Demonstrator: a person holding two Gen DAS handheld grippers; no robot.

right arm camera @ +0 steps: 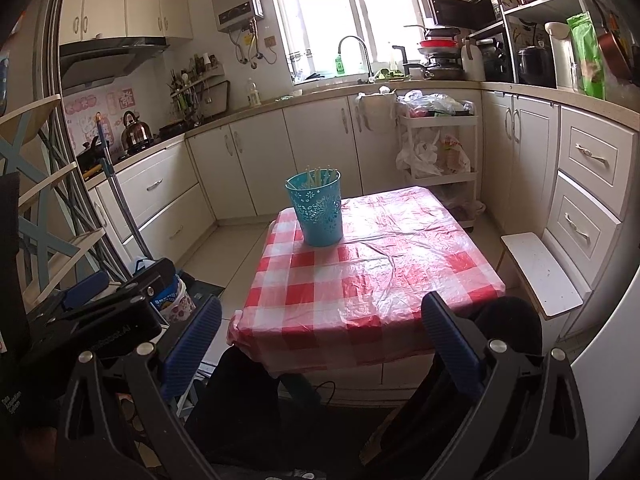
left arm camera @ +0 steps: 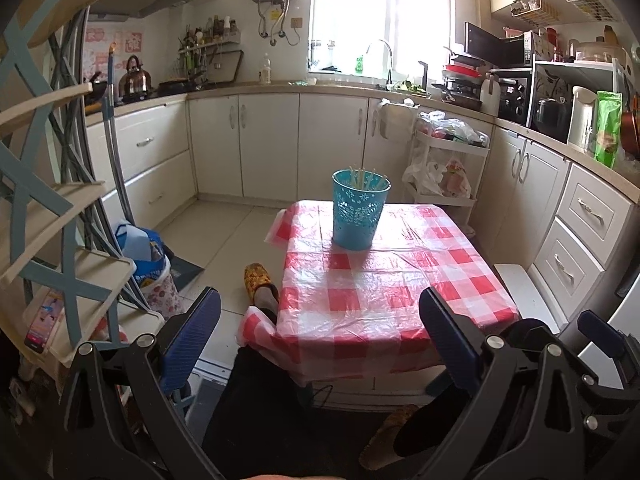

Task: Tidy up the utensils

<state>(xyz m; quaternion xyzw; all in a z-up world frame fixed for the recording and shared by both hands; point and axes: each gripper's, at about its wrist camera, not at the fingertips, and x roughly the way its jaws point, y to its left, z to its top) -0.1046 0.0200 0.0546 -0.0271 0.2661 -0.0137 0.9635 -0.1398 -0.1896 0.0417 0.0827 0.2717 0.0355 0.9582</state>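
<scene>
Both grippers are hanging back from the near edge of the small table [left arm camera: 400, 304], which is wearing a red-and-white checked plastic cloth. The left gripper [left arm camera: 320, 336] is showing its blue-padded fingers [left arm camera: 192, 340] spread wide with nothing between them, and the right gripper [right arm camera: 322, 340] is standing the same way — released and carrying nothing.

The turquoise perforated holder [left arm camera: 361, 210] is sitting upright on the table, toward its far side, and pale chopsticks [left arm camera: 366, 178] are poking up out of its rim; the right wrist view is showing the same holder [right arm camera: 318, 210] near the table's far left corner. No loose utensil is showing anywhere else on the cloth.

Judging by this, the sorting is looking finished or nearly so — every visible utensil is already standing in the holder, and nothing appears left to collect.
</scene>
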